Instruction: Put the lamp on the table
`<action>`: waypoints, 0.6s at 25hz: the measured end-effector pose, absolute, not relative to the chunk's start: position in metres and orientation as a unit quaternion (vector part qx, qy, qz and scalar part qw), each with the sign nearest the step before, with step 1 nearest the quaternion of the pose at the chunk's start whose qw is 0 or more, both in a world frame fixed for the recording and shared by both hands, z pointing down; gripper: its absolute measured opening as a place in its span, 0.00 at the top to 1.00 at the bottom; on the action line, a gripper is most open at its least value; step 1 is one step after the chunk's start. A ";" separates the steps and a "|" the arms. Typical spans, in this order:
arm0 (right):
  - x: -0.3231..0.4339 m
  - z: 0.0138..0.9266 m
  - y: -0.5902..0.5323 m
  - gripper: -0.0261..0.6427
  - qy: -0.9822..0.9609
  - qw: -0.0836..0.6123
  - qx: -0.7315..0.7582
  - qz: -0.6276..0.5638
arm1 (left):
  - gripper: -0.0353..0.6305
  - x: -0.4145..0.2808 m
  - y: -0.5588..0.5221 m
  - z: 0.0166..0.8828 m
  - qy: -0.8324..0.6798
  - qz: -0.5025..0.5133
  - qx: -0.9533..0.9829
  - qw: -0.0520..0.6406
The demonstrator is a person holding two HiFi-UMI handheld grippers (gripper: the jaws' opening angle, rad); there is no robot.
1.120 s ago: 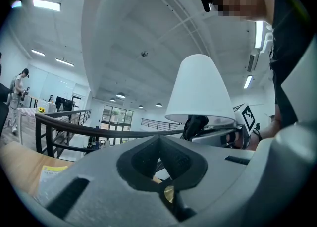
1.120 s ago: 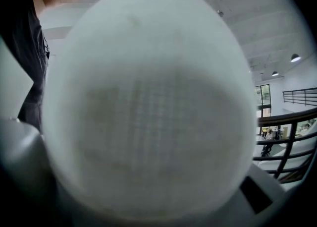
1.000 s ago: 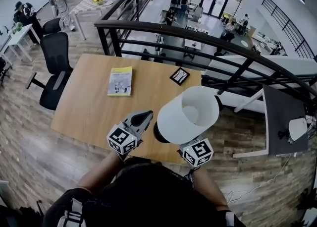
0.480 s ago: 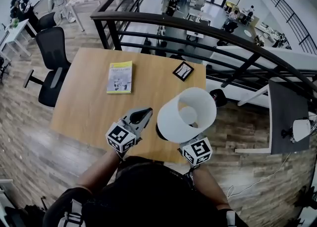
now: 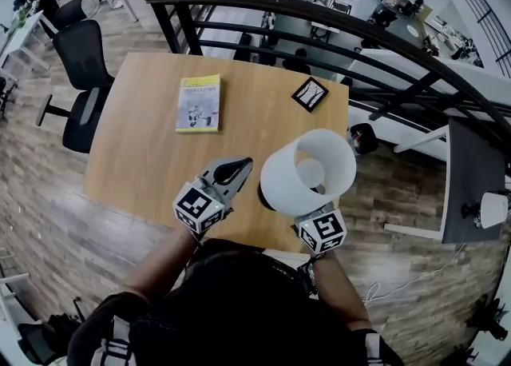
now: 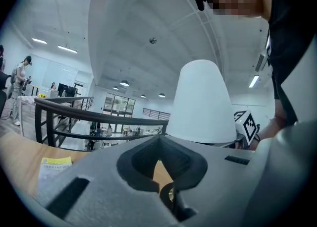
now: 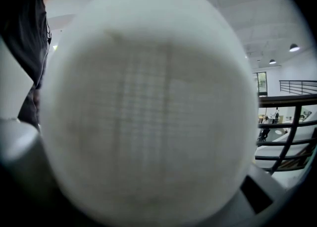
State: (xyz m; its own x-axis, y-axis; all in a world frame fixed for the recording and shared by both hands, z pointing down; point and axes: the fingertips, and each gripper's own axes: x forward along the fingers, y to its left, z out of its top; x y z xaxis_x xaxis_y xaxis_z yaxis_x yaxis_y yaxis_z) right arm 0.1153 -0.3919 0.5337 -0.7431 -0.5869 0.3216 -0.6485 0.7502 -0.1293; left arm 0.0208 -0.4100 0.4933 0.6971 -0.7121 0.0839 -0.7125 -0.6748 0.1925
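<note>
The lamp (image 5: 307,171) has a white shade and a dark base, and it hangs over the near right part of the wooden table (image 5: 144,157). I cannot tell whether the base touches the top. My right gripper holds the lamp from below. Only its marker cube (image 5: 322,231) shows, because the shade hides the jaws. That shade (image 7: 143,102) fills the right gripper view. My left gripper (image 5: 238,168) is just left of the lamp, shut and empty. In the left gripper view the shade (image 6: 202,103) rises above the jaws.
A yellow booklet (image 5: 198,104) lies on the table's far left. A black square card (image 5: 310,94) sits near the far right edge. A dark railing (image 5: 319,17) runs behind the table, with a drop beyond it. A black office chair (image 5: 80,77) stands to the left.
Both grippers and the lamp have moved forward and lower, further in over the table's near edge. The grip on the lamp looks the same.
</note>
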 end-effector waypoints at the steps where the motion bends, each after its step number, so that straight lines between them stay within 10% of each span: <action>1: 0.114 0.538 -0.396 0.80 -0.925 0.133 0.336 0.120 | 0.94 0.019 -0.413 0.496 -0.387 0.003 0.916 0.107; 15: 0.100 0.609 -0.432 0.80 -0.907 0.169 0.356 0.144 | 0.94 -0.002 -0.452 0.551 -0.373 0.026 0.915 0.153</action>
State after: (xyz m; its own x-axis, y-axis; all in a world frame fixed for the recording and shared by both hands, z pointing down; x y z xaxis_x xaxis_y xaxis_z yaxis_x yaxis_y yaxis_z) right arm 0.1003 -0.4317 0.6089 -0.6885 -0.5981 0.4102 -0.6958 0.7042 -0.1410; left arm -0.0022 -0.4520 0.5506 0.7208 -0.6741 0.1615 -0.6899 -0.6750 0.2616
